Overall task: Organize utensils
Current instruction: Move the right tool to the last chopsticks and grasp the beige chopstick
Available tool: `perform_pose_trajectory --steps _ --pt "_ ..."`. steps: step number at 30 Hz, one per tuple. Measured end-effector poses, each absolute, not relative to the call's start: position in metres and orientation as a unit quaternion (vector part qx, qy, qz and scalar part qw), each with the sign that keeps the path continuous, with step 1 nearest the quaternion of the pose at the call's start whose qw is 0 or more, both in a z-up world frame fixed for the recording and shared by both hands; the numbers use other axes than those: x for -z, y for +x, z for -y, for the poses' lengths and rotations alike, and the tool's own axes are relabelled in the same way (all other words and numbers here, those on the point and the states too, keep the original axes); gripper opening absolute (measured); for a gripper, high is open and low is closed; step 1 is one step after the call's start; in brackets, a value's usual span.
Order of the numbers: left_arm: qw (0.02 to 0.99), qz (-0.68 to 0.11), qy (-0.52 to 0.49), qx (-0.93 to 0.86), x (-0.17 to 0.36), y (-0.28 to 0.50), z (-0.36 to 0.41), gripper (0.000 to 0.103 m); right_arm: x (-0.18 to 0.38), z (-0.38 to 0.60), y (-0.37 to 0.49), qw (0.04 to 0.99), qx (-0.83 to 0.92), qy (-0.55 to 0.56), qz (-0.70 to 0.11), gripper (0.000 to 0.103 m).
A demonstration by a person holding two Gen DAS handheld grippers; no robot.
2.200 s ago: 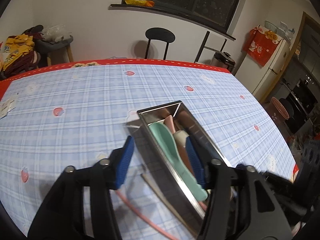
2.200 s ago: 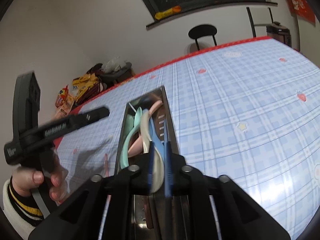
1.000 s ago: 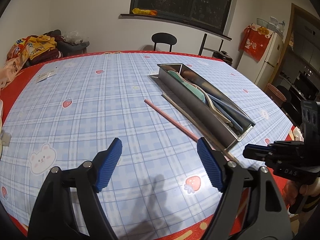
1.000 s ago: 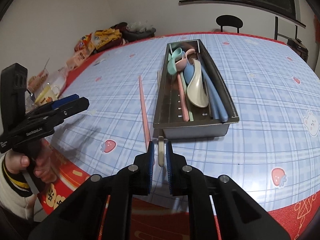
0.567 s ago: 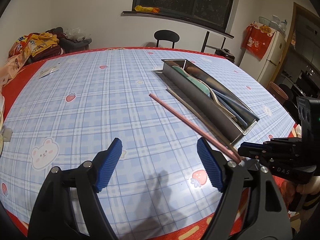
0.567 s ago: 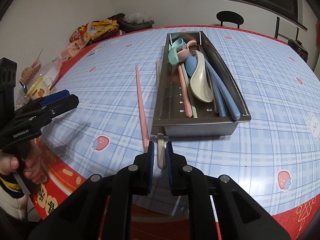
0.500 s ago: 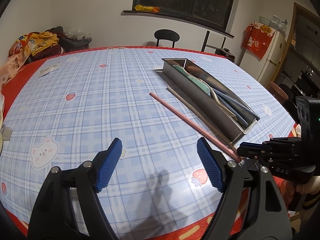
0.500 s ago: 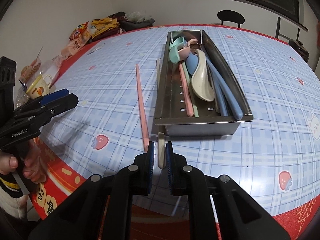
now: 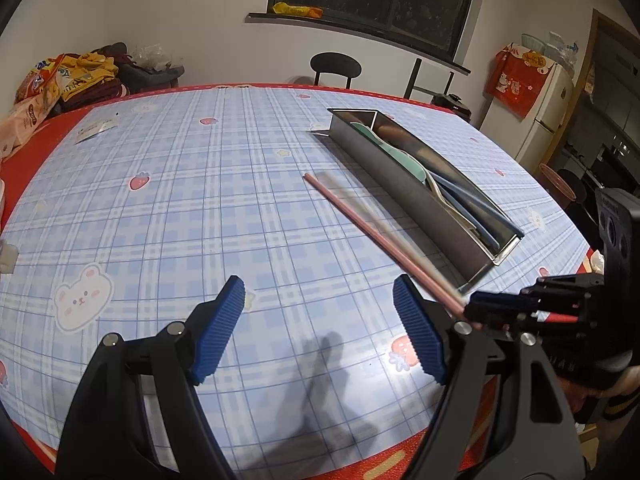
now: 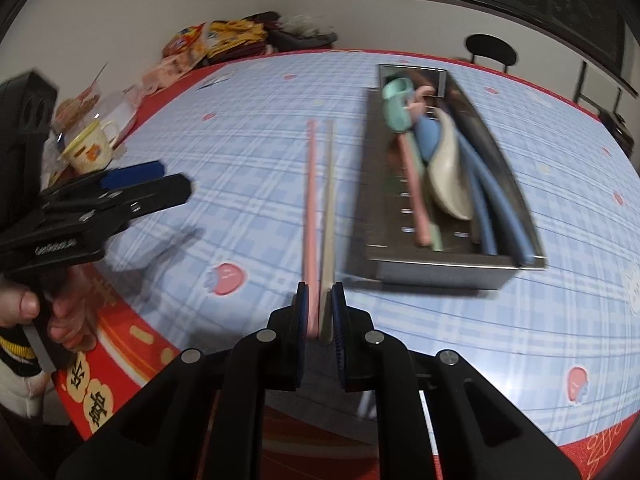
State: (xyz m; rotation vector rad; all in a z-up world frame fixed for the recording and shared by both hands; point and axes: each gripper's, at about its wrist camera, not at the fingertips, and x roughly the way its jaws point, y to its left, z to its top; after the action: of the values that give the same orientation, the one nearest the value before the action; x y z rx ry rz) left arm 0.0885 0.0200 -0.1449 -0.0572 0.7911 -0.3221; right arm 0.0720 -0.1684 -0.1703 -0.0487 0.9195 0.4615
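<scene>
A steel utensil tray lies on the plaid table and holds a teal spoon, a cream spoon, a pink utensil and blue ones. It also shows in the left wrist view. My right gripper is shut on the near ends of a pink chopstick and a cream chopstick, which lie side by side left of the tray. In the left wrist view the pink chopstick runs toward the right gripper. My left gripper is open and empty above the table's near edge.
The blue plaid tablecloth has a red border. A yellow cup and snack bags sit at the table's left edge. A black chair stands beyond the far edge. A fridge is at the right.
My right gripper, before shut on the cream chopstick alone, now also grips the pink one. It has swung left of the tray and its view is motion-blurred. My left gripper stays open, nearly still.
</scene>
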Motion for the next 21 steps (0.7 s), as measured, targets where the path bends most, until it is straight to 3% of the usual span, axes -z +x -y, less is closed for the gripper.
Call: perform_pose_trajectory --steps 1,6,21 --pt "0.909 -0.385 -0.028 0.157 0.145 0.089 -0.020 0.071 0.170 0.165 0.071 0.869 -0.226 -0.027 -0.440 0.012" --pt "0.906 -0.392 -0.033 0.156 0.145 0.093 -0.024 0.068 0.169 0.147 0.064 0.862 -0.253 -0.037 -0.438 0.012" --pt "0.901 -0.403 -0.035 0.158 0.150 0.097 -0.016 0.067 0.169 0.153 0.068 0.864 -0.251 -0.020 -0.437 0.012"
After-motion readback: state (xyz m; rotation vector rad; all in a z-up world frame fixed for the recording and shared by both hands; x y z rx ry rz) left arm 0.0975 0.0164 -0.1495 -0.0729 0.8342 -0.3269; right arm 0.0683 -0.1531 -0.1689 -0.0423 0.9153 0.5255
